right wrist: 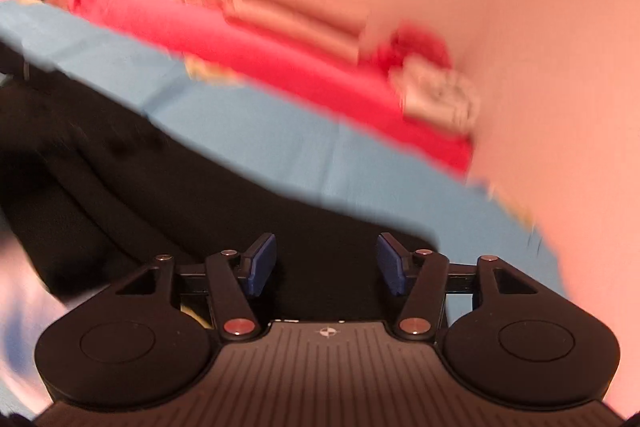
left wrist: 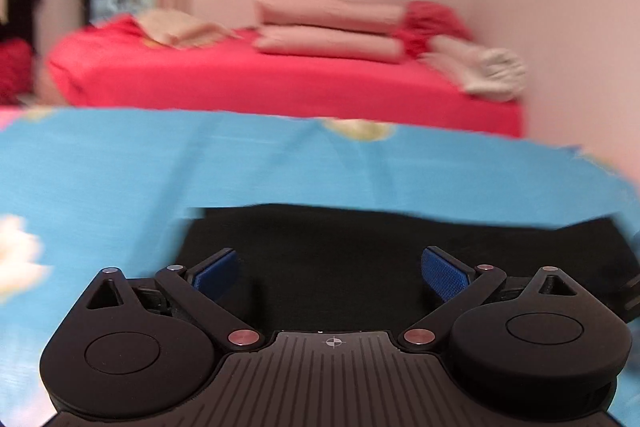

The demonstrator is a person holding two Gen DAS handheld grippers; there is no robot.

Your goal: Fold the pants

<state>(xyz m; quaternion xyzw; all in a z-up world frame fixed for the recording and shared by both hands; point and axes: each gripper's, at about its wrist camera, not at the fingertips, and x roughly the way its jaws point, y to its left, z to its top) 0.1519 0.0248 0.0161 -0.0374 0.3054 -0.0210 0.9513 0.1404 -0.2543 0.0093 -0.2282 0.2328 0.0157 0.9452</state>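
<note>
Black cloth, the pants (left wrist: 400,247), lies just ahead of and under both grippers, spread on a blue sheet (left wrist: 280,163) that reaches away in front of them. My left gripper (left wrist: 330,275) stands wide, its blue pads (left wrist: 444,275) well apart with nothing between them and only dark fabric showing below the gap. My right gripper (right wrist: 326,265) is parted too, somewhat narrower, also empty, with the pants (right wrist: 160,187) running off to its left in long ridges and a rounded corner of cloth just past its right pad. Both views are smeared, the right one badly and tilted, so I judge I am moving fast and cannot tell how close the pads sit to the cloth. That is my main worry: closing now, I could pinch the sheet together with the pants, or catch only the top layer, and the fold would drag the bedding or come out lopsided. With black on black I cannot make out a hem or waistband, so I may pick unmatched points on the two sides. Uneven heights between the grippers would skew the crease. Beyond the sheet is a red bed (left wrist: 280,83) with pillows (left wrist: 328,27), well clear.
</note>
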